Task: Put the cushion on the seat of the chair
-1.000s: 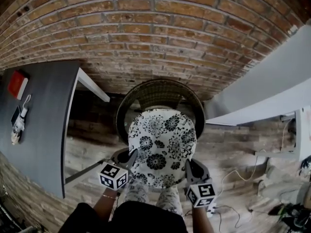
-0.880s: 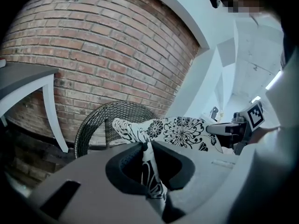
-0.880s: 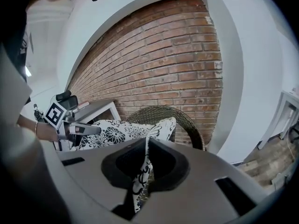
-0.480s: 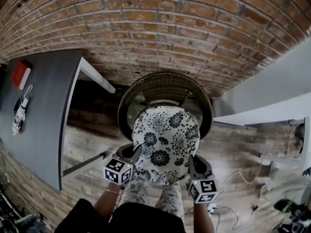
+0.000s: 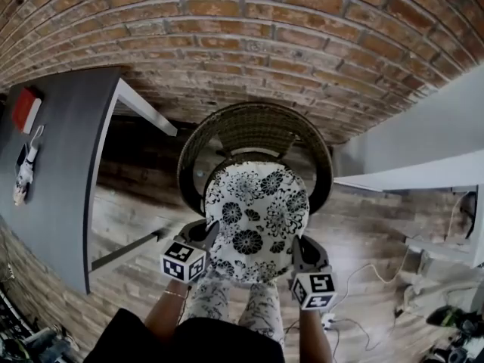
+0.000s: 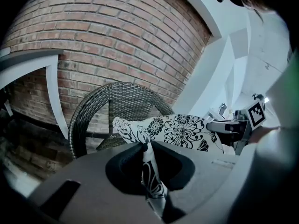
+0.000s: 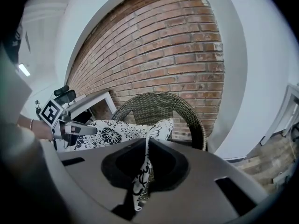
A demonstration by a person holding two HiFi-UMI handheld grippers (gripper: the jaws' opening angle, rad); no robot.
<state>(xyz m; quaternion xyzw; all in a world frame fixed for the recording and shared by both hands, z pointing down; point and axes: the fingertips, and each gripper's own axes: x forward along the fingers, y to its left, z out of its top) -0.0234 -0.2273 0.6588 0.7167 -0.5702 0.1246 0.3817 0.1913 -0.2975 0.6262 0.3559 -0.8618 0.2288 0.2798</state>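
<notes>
The white, black-flowered round cushion is held above the dark woven wicker chair, its near edge clamped by left tongs and right tongs.

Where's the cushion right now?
Centre of the head view: the cushion hangs between the left gripper and right gripper, each shut on an edge, over the wicker chair by the brick wall.

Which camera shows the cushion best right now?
The head view: it shows nearly the whole floral cushion from above, over the wicker chair. The left and right gripper views show it only side-on, a pinched fold between each one's jaws.
</notes>
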